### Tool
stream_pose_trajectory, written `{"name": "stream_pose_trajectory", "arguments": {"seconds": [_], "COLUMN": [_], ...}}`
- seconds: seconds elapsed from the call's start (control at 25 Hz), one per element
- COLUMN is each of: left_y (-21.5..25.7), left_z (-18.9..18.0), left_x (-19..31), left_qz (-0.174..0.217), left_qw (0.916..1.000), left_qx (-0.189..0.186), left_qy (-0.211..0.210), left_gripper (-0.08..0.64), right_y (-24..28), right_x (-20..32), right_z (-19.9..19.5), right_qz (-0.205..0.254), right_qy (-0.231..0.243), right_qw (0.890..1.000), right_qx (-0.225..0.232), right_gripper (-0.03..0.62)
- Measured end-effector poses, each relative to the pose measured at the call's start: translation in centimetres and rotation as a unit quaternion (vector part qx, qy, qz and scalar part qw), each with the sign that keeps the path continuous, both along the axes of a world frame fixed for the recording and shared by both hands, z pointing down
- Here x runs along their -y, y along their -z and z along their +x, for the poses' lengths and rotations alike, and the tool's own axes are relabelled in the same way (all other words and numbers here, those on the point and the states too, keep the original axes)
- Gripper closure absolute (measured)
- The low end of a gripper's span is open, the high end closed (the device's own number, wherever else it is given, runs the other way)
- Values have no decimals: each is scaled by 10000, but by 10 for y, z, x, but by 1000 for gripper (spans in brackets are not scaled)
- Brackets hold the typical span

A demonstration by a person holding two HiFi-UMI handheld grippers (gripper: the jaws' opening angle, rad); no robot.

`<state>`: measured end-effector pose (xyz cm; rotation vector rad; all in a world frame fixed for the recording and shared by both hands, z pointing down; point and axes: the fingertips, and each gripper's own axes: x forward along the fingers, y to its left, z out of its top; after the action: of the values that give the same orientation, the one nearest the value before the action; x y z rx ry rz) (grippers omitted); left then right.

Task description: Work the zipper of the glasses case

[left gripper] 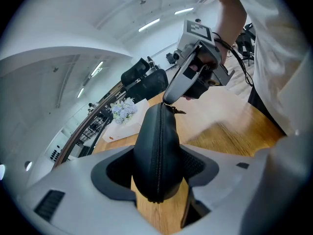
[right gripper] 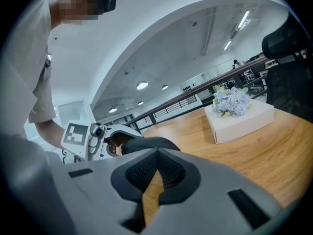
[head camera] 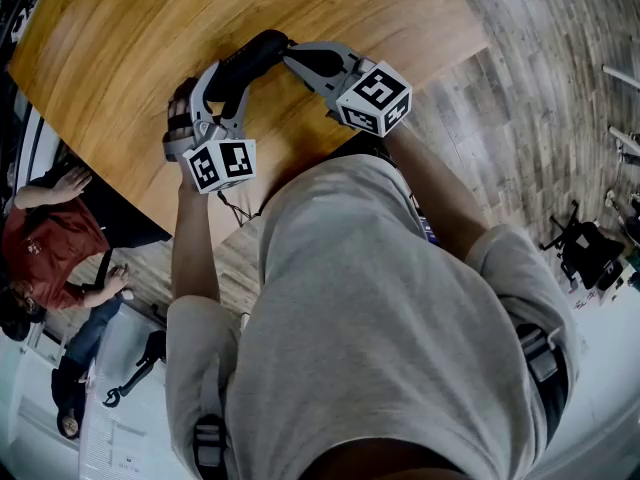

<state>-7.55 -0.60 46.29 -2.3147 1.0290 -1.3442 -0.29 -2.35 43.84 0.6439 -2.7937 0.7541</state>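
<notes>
Left tongs [left gripper: 156,168] are clamping the smooth black oval glasses case [left gripper: 159,138] above the wooden worktop [left gripper: 230,142]; right tongs [right gripper: 157,153], pressed together, are touching its zipper-pull end.

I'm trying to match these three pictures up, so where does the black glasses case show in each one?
Head view: glasses case at upper centre, above the wooden table.
Left gripper view: glasses case in the middle, between the jaws.
Right gripper view: glasses case left of centre, just beyond the closed jaws.
Shared landmark: the wooden table, in all three.
</notes>
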Motion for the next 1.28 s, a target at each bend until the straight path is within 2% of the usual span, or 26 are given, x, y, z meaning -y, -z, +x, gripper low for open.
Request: {"name": "stream_pose_trajectory", "arguments": {"seconds": [0.16, 0.24, 0.52, 0.8, 1.0, 1.28], "left_y": [-14, -19, -28, -15, -21, -22], "left_z": [-2, -1, 7, 20, 18, 23], "left_x": [0, 2, 4, -2, -1, 3], "left_qz": [-176, -247, -489, -357, -439, -536], "left_qw": [9997, 9993, 9978, 9991, 9983, 9971], "left_qx": [75, 83, 42, -198, -132, -264], "left_qy": [175, 260, 445, 144, 351, 479], "left_gripper": [281, 281, 281, 281, 281, 281], "right_y": [-10, -12, -15, -26, -25, -17], "right_x": [0, -1, -4, 4, 0, -9], "right_z": [-4, -7, -10, 0, -6, -16], "right_qz": [355, 436, 502, 369, 393, 437], "right_qy": [102, 154, 250, 139, 276, 402], "right_qw": [9968, 9950, 9924, 9907, 9900, 9904], "right_qx": [-714, -889, -1097, -1300, -1323, -1250], "right_gripper": [568, 568, 568, 568, 568, 568]}}
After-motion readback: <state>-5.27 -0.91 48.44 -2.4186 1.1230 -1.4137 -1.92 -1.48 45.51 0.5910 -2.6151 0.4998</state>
